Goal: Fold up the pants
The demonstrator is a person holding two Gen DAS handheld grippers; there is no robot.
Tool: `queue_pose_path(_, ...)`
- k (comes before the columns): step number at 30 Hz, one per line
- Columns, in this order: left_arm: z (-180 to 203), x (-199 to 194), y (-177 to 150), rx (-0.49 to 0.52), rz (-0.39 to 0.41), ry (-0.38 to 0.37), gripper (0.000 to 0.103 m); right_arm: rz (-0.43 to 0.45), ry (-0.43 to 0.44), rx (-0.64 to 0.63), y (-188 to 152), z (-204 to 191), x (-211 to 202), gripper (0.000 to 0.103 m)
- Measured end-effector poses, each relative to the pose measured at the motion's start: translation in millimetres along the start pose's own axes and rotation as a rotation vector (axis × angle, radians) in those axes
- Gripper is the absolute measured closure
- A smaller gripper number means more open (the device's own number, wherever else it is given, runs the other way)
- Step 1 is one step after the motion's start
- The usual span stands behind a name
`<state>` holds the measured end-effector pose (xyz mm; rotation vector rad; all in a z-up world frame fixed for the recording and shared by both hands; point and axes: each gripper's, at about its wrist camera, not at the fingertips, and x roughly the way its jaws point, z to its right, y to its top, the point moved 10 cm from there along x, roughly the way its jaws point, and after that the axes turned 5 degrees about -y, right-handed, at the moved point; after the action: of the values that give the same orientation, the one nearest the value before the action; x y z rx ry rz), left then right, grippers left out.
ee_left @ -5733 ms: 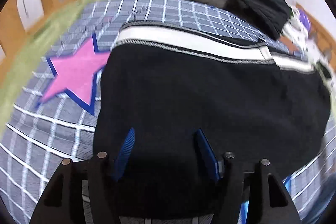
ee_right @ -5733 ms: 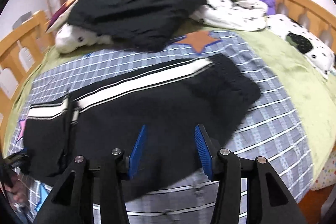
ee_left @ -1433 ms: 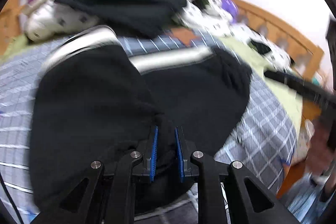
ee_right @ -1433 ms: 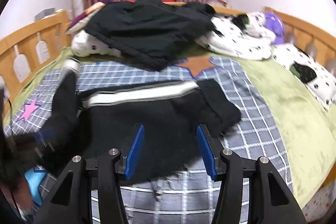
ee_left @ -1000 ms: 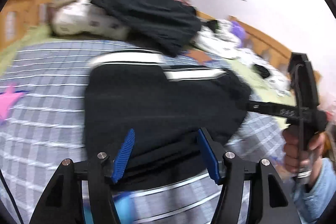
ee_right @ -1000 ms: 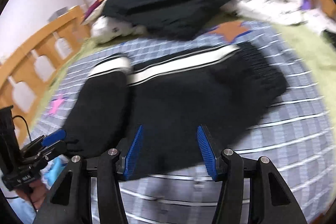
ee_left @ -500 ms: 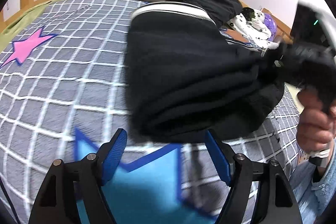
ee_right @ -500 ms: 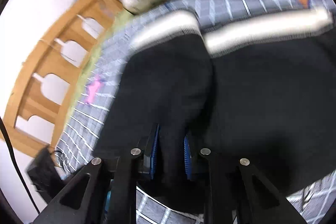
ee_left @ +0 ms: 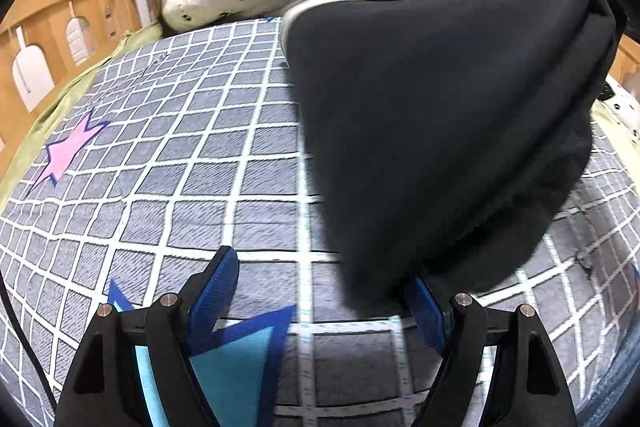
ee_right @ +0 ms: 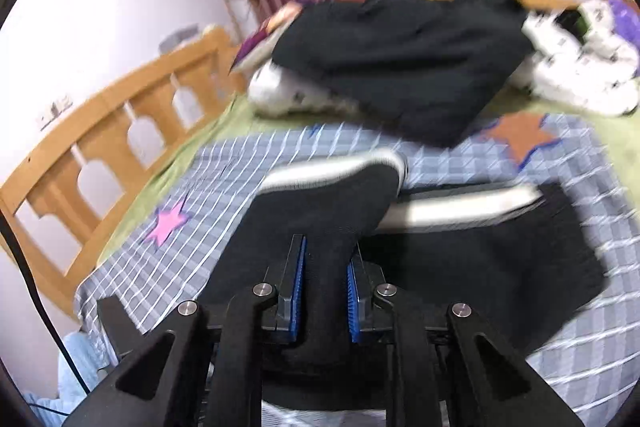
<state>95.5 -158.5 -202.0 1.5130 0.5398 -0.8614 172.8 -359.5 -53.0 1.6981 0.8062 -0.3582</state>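
One black pants [ee_left: 440,115] leg lifted, white side stripe; right gripper [ee_right: 324,291] jaws clamp fabric; left gripper [ee_left: 316,291] jaws spread, empty.

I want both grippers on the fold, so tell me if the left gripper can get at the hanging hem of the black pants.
Probably yes: the left gripper is open, and the black pants hang just ahead of it with nothing between.

L gripper [ee_left: 316,291] jaws wide apart; R gripper [ee_right: 325,291] clamped on pants [ee_right: 460,267].

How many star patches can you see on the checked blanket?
3: a pink star near the bed rail, a light blue star between the left gripper's fingers, an orange star beside the black pile. The pants may hide more.
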Motion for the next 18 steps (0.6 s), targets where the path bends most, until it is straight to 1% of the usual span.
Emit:
queue_pose_path(3, 22.5, -8.5, 1.5, 0.064, 0.034, -0.105, 0.024, 0.096, -0.087, 0.049, 19.9, 50.4, -28.3, 0.086)
queue_pose_path(4, 29.9, -10.3, 0.6, 0.086, 0.036, -0.131, 0.024, 0.103, -0.134, 0.088, 18.9, 76.8, -33.9, 0.086)
queue_pose_path(5, 36.3, -10.8, -1.0, 0.107, 0.031, -0.148, 0.024, 0.091, -0.2, 0.121, 11.5, 104.7, -33.4, 0.086)
queue_pose_path(6, 43.2, -10.6, -3.6, 0.135, 0.023, -0.157, 0.024, 0.062, -0.263, 0.134, 0.6, 127.6, -27.4, 0.086)
queue_pose_path(7, 46.5, -9.2, -4.5, 0.155, 0.019, -0.152, 0.024, 0.006, -0.333, 0.129, -16.6, 149.4, -17.3, 0.086)
queue_pose_path(9, 45.6, -11.6, -5.8, 0.172, 0.025, -0.143, 0.024, -0.114, -0.411, 0.134, -58.4, 180.8, 7.9, 0.085)
queue_pose_path(10, 43.9, -13.5, -6.5, 0.163, 0.022, -0.157, 0.024, -0.163, -0.419, 0.157, -82.8, 191.9, 20.8, 0.084)
queue_pose_path(11, 43.6, -17.7, -9.0, 0.144, 0.014, -0.179, 0.024, -0.157, -0.404, 0.174, -96.0, 194.1, 24.0, 0.083)
queue_pose_path(12, 41.5, -20.1, -9.8, 0.12, 0.005, -0.207, 0.024, -0.123, -0.403, 0.17, -97.1, 193.6, 17.0, 0.081)
queue_pose_path(14, 42.4, -31.1, -9.9, 0.064, 0.002, -0.283, 0.024, -0.114, -0.415, 0.138, -90.4, 188.5, 4.1, 0.078)
queue_pose_path(16, 34.4, -38.2, -4.3, 0.023, 0.026, -0.307, 0.024, -0.115, -0.427, 0.132, -80.9, 185.6, -6.0, 0.078)
queue_pose_path(18, 32.2, -37.4, 7.2, -0.001, 0.037, -0.307, 0.024, -0.104, -0.409, 0.123, -73.7, 177.9, -12.3, 0.074)
